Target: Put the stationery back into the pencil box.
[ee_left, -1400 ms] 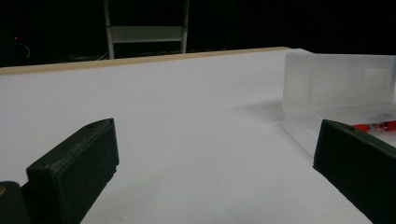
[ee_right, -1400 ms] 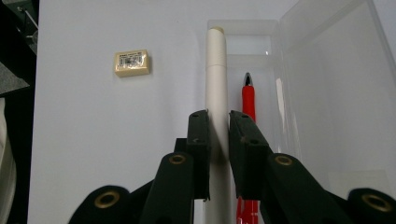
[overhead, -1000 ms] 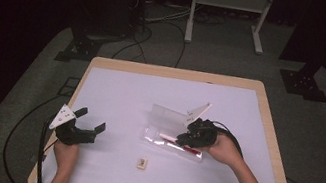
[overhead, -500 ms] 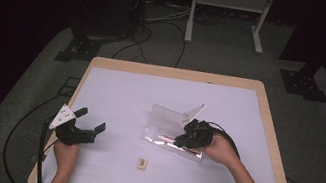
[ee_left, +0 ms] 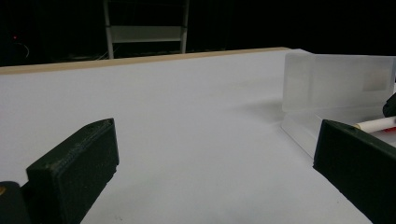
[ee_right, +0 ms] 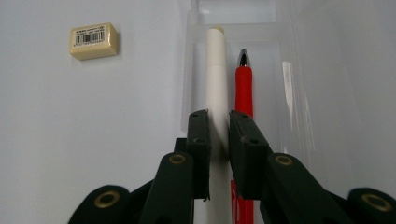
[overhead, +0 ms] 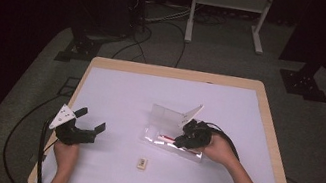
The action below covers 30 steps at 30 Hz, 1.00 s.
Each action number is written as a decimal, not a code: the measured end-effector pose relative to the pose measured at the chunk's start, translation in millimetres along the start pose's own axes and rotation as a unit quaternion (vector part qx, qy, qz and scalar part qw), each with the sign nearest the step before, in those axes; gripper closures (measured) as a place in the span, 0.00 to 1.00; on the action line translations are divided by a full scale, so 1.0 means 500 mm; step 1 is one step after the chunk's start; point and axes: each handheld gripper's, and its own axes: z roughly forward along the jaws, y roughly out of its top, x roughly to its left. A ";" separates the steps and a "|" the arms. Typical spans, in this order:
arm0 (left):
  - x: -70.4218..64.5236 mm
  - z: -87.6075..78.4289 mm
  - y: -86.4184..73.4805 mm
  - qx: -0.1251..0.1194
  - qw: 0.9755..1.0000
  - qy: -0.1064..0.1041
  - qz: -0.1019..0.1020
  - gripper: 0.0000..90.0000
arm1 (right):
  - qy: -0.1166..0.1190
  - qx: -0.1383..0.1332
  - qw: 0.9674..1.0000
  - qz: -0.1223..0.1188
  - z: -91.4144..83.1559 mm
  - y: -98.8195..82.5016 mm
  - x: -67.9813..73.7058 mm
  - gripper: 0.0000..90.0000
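Currently the right gripper [ee_right: 218,135] is clamped on the white pen [ee_right: 215,79], which lies inside the clear case [overhead: 167,140], just beside the red pen [ee_right: 243,91] there. Likely step: placing it, so next comes release. Left gripper [overhead: 86,126] idles well apart from the case, jaws wide. Eraser [ee_right: 92,40] waits outside the case.

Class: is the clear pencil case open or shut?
Open: the clear pencil case has its lid raised, exposing the white pen and red pen.
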 end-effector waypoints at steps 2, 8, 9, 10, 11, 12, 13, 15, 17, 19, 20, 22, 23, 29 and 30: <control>0.000 0.000 0.000 0.000 1.000 0.000 0.000 0.00 | 0.002 0.000 1.000 0.001 0.003 -0.001 -0.002 0.87; 0.000 0.000 0.000 0.000 1.000 0.000 0.000 0.00 | 0.004 0.003 1.000 0.008 0.011 -0.003 -0.006 0.87; 0.000 0.000 0.000 0.000 1.000 0.000 0.000 0.00 | 0.005 0.004 1.000 0.007 0.013 -0.003 -0.007 0.87; 0.000 0.000 0.000 0.000 1.000 0.000 0.000 0.00 | 0.006 0.005 1.000 0.007 0.014 -0.003 -0.007 0.87; 0.000 0.000 0.000 0.000 1.000 0.000 0.000 0.00 | 0.006 0.005 1.000 0.007 0.016 -0.003 -0.008 0.87; 0.000 0.000 0.000 0.000 1.000 0.000 0.000 0.00 | 0.007 0.005 1.000 0.007 0.017 -0.003 -0.009 0.87; 0.000 0.000 0.000 0.000 1.000 0.000 0.000 0.00 | 0.007 0.006 1.000 0.009 0.018 -0.004 -0.009 0.87; 0.000 0.000 0.000 0.000 1.000 0.000 0.000 0.00 | 0.009 0.007 1.000 0.010 0.021 -0.004 -0.010 0.87; 0.000 0.000 0.000 0.000 1.000 0.000 0.000 0.00 | 0.009 0.009 1.000 0.011 0.024 -0.005 -0.010 0.87; 0.000 0.000 0.000 0.000 1.000 0.000 0.000 0.00 | 0.010 0.009 1.000 0.012 0.026 -0.005 -0.011 0.87; 0.000 0.000 0.000 0.000 1.000 0.000 0.000 0.00 | 0.010 0.009 1.000 0.011 0.026 -0.005 -0.011 0.87; 0.000 0.000 0.000 0.000 1.000 0.000 0.000 0.00 | 0.010 0.009 1.000 0.013 0.027 -0.006 -0.012 0.87; 0.000 0.000 0.000 0.000 1.000 0.000 0.000 0.00 | 0.011 0.008 1.000 0.015 0.027 -0.006 -0.012 0.87; 0.000 0.000 0.000 0.000 1.000 0.000 0.000 0.00 | 0.011 0.010 1.000 0.015 0.029 -0.009 -0.014 0.86; 0.000 0.000 0.000 0.000 1.000 0.000 0.000 0.00 | 0.011 0.009 1.000 0.014 0.029 -0.010 -0.015 0.86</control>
